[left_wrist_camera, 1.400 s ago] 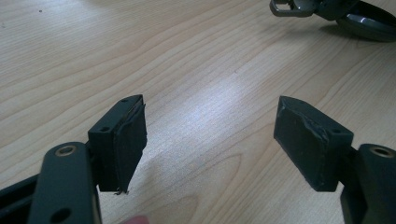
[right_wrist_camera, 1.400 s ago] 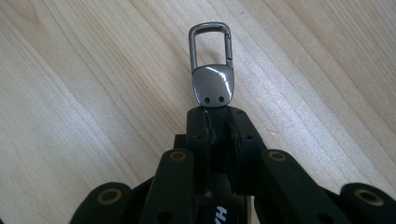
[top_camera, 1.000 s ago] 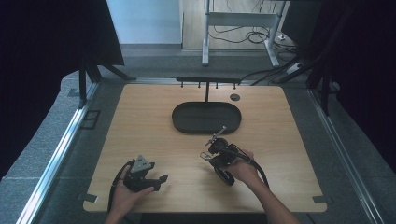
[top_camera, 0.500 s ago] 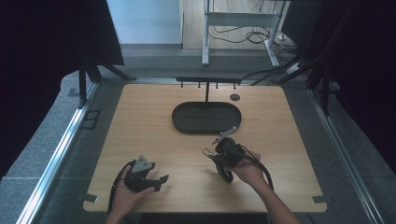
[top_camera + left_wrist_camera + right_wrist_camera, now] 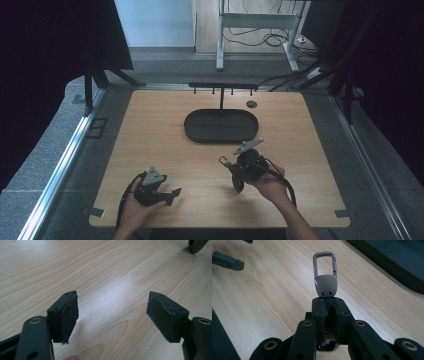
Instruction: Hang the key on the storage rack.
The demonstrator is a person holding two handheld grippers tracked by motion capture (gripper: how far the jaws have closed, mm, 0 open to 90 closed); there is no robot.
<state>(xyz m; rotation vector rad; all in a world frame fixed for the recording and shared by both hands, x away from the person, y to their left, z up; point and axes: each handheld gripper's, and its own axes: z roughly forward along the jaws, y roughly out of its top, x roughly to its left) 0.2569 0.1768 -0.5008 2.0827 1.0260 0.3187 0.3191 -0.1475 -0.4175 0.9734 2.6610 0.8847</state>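
Wooden table (image 5: 150,130): right gripper (image 5: 327,305) pinches keyring clip (image 5: 325,277); left gripper (image 5: 111,315) jaws spread.

We count two handheld grippers, left (image 5: 172,192) and right (image 5: 223,161), one metal key clip (image 5: 325,277), one dark oval tray (image 5: 221,126) and one small hook rack (image 5: 222,88) on one wooden table (image 5: 150,125).

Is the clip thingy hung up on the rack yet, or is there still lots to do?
Picked up already: the right tongs are shut on the metal key clip, held above the table. The left tongs are open with nothing between them, low over the wood. Not hung yet: the clip is apart from the hook rack standing in the dark tray. That is probably what is left.
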